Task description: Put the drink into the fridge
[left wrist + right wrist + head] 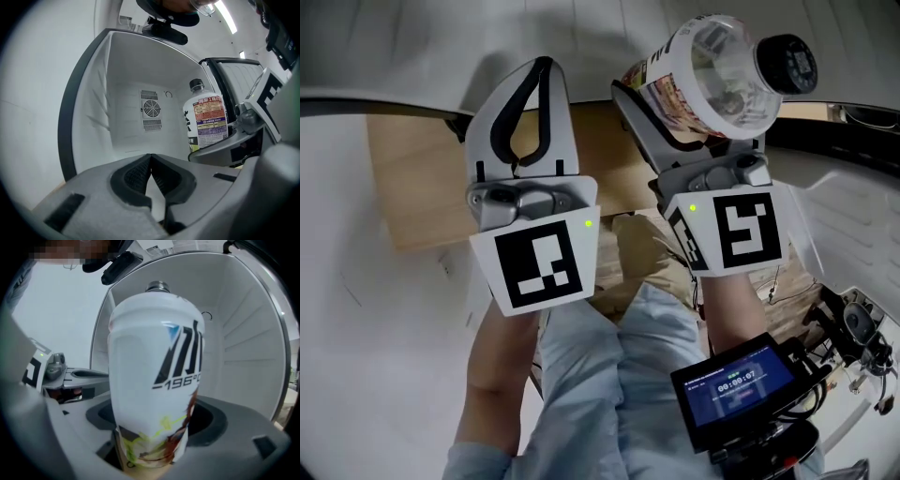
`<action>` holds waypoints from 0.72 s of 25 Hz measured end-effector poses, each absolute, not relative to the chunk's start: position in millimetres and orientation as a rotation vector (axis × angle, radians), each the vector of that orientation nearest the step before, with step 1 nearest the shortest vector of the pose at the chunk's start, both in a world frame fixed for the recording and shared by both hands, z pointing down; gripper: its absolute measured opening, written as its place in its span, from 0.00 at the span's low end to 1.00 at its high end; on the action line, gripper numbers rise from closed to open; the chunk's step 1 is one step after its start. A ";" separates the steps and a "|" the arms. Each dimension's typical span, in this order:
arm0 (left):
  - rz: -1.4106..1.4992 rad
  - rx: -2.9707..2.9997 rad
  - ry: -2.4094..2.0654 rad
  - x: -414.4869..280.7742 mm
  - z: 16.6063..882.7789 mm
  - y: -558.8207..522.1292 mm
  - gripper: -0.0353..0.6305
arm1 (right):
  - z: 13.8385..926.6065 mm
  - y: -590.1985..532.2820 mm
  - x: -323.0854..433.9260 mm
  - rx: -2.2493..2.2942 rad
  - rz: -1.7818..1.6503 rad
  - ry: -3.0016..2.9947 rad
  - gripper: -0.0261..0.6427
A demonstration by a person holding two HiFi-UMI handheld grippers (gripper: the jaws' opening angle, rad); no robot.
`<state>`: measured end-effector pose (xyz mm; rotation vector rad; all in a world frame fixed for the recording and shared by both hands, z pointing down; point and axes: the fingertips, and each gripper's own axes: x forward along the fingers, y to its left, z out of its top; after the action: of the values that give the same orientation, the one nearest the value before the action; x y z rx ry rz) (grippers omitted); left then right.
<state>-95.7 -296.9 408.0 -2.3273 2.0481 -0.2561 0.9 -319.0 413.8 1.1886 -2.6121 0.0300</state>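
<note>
The drink is a white-labelled plastic bottle (712,70) with a black cap (787,64). It lies tilted in my right gripper (694,98), whose jaws are shut on its lower body. In the right gripper view the bottle (154,376) fills the middle between the jaws of the right gripper (154,432), cap pointing into the open fridge (243,348). My left gripper (540,77) is beside it on the left, shut and empty. In the left gripper view the left gripper (150,159) has its tips together before the white fridge cavity (122,122). The bottle (206,119) shows to the right.
A round fan vent (151,110) sits on the fridge's back wall, and ribbed shelf ledges (248,333) line its side. The fridge door (241,79) stands open at the right. Wooden floor (422,178) lies below. A small screen unit (736,386) hangs at the person's waist.
</note>
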 end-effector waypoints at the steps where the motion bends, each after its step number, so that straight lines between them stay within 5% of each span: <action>1: -0.247 -2.324 2.050 -96.5 406.2 -300.6 0.07 | 412.4 -323.4 0.9 1.188 0.023 -2.612 0.64; 18: -0.229 -2.290 2.092 -115.9 396.4 -341.5 0.07 | 404.0 -398.6 -20.8 1.204 -0.023 -2.634 0.64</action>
<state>-115.9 -341.5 396.4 -2.2898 2.0921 -0.2285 -20.8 -398.6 404.0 1.2041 -2.6345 -0.0231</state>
